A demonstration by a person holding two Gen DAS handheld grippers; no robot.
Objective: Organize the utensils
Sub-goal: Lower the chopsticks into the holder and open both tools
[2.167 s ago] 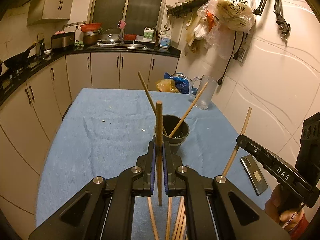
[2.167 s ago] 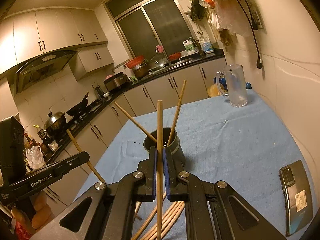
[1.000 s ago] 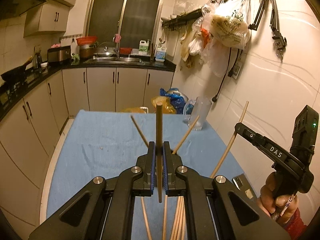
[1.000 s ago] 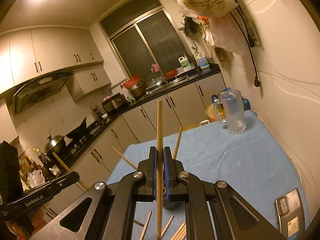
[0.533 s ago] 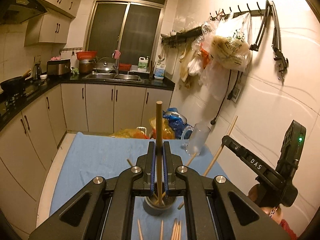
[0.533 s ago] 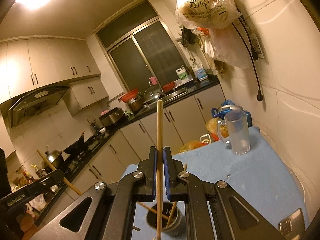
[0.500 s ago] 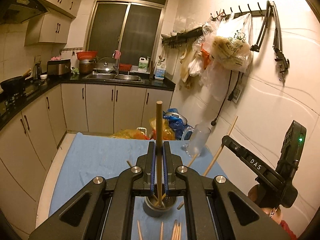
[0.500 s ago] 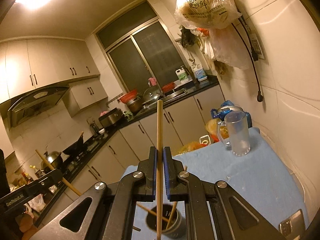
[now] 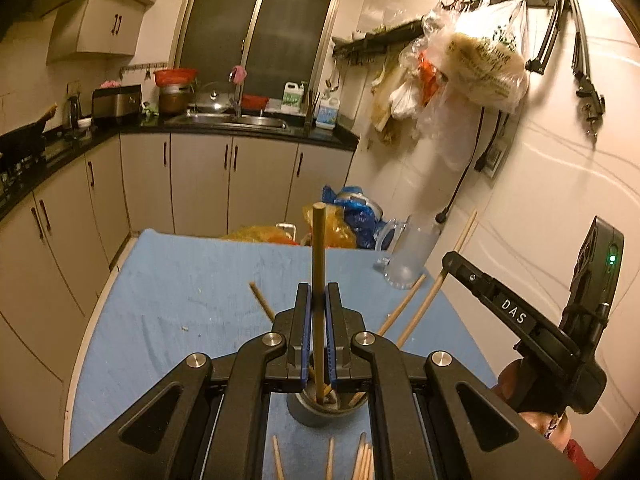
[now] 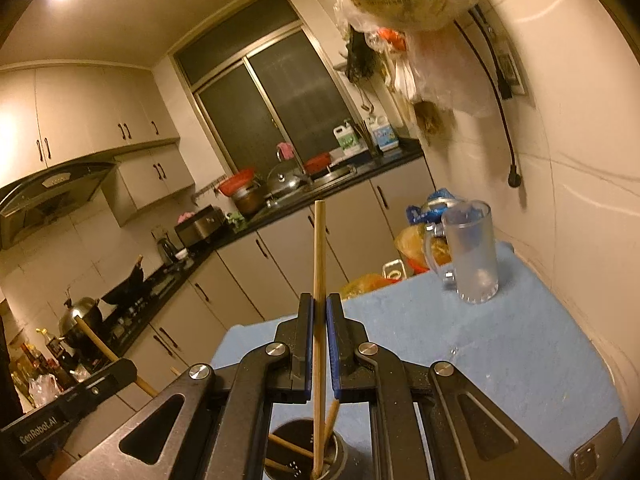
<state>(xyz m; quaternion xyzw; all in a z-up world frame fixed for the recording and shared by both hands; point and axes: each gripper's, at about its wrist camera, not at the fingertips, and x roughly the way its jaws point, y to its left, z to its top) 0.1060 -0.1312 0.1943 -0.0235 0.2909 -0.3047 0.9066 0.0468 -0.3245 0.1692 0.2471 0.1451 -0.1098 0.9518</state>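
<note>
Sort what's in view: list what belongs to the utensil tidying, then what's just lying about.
Part of the job:
- left gripper, holding one chopstick
- right gripper, holding another chopstick
- dark holder cup
- loose chopsticks on the cloth

Lying about:
- frosted glass mug
- phone
- plastic bags beyond the table

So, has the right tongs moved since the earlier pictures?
Yes. The right tongs rose and came over the dark cup: the cup, earlier beyond the tips, now sits below them, with the chopstick reaching into it.
</note>
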